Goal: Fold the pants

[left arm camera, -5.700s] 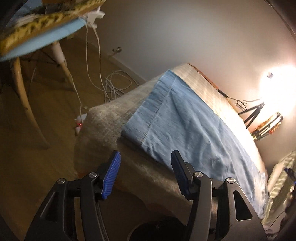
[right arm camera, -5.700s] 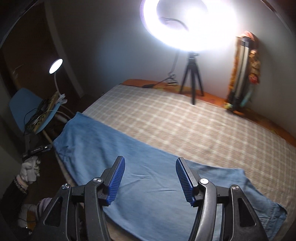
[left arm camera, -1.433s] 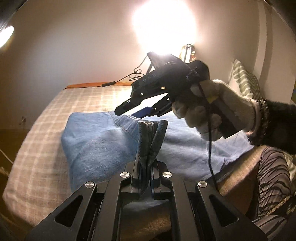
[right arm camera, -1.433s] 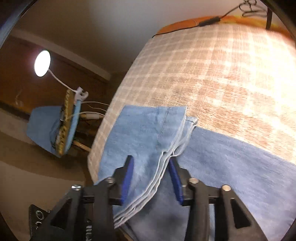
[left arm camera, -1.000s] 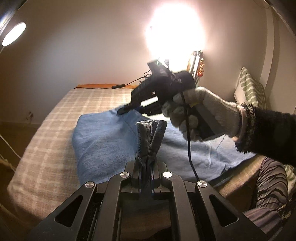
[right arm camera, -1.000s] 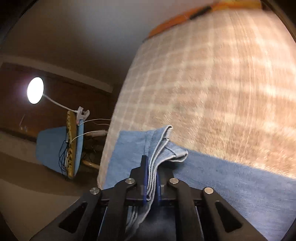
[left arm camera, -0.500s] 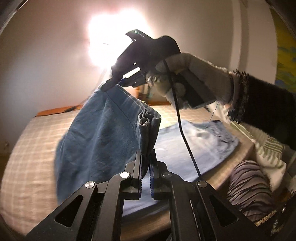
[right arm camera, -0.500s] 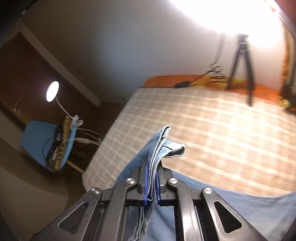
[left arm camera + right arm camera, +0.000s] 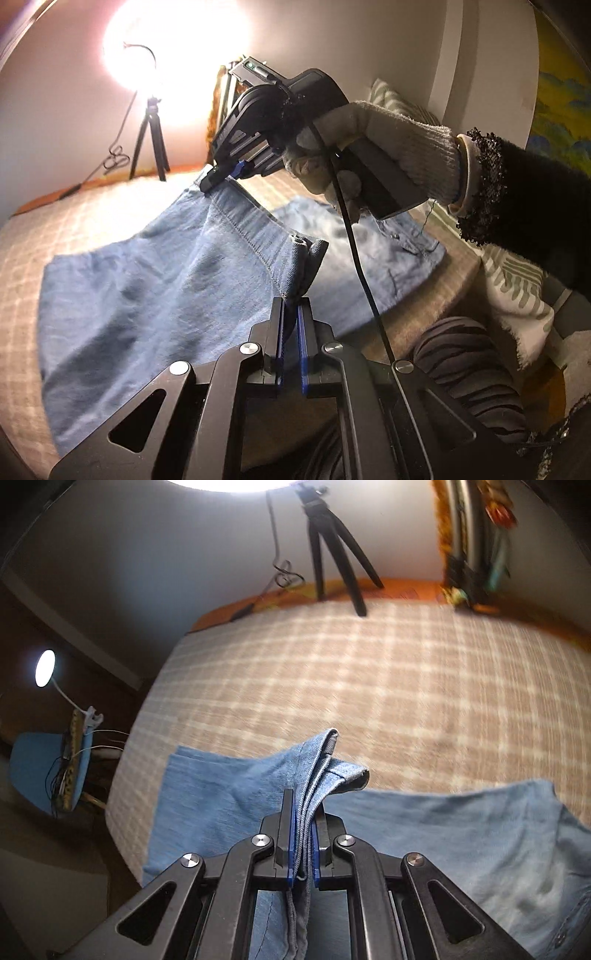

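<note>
Blue denim pants (image 9: 140,295) lie on the checked bed cover (image 9: 369,686). My left gripper (image 9: 291,314) is shut on the near corner of the leg hems. My right gripper (image 9: 303,812) is shut on the other hem corner; it also shows in the left wrist view (image 9: 221,177), held by a gloved hand. The hem edge is stretched between both grippers and lifted above the bed. The waist end (image 9: 417,247) lies flat on the bed under and beyond the raised part. It also shows in the right wrist view (image 9: 517,849).
A ring light on a tripod (image 9: 332,554) stands at the bed's far edge. A striped pillow (image 9: 513,273) lies at the right. A blue chair (image 9: 40,768) with a desk lamp (image 9: 46,672) stands left of the bed.
Both grippers carried the lifted hem edge over the pants toward the waist end. The raised fabric now hangs lower and flatter than half a second ago.
</note>
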Tool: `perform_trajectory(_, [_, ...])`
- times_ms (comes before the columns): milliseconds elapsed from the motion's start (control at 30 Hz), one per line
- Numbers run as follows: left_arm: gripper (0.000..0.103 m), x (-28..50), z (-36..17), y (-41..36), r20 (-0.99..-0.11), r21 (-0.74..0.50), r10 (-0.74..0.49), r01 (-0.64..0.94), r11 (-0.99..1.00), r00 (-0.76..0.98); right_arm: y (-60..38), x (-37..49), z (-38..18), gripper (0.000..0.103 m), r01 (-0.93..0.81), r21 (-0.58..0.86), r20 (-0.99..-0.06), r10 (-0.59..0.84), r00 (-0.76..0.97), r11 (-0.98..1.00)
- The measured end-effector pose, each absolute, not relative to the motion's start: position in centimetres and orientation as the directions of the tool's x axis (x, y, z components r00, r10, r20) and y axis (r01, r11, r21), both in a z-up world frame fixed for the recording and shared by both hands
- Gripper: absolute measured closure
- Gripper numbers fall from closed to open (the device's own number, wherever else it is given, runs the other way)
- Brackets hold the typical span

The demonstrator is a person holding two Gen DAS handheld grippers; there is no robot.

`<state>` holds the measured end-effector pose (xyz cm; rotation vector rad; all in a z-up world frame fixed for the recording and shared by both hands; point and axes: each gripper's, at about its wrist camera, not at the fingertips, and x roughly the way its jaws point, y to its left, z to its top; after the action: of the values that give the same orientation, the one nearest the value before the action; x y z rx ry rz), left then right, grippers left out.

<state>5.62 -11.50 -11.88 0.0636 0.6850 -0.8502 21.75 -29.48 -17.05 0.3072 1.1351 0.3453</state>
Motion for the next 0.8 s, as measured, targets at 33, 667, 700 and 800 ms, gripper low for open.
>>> perform_trajectory(33, [0.098, 5.5, -12.0, -11.7, -0.587, -0.212, -0.67, 0.713, 0.668, 0.453, -29.7, 21.6, -17.3, 0.099, -0.114, 0.401, -0.83, 0.413, 0.376, 0.909])
perform_trajectory(667, [0.096, 4.9, -12.8, -13.4, -0.62, -0.144, -0.657, 0.76, 0.634, 0.43, -32.5, 20.4, -17.7, 0.099, -0.1, 0.402, -0.829, 0.408, 0.383, 0.91])
perform_trajectory(700, [0.095, 5.1, -13.1, -13.2, -0.629, -0.136, -0.649, 0.761, 0.634, 0.429, -32.4, 20.7, -18.1, 0.099, -0.1, 0.407, -0.828, 0.413, 0.379, 0.908])
perform_trajectory(800, [0.092, 5.1, -13.9, -14.2, -0.673, -0.078, -0.624, 0.8, 0.595, 0.398, -32.3, 21.6, -19.1, 0.099, -0.094, 0.429, -0.824, 0.432, 0.367, 0.898])
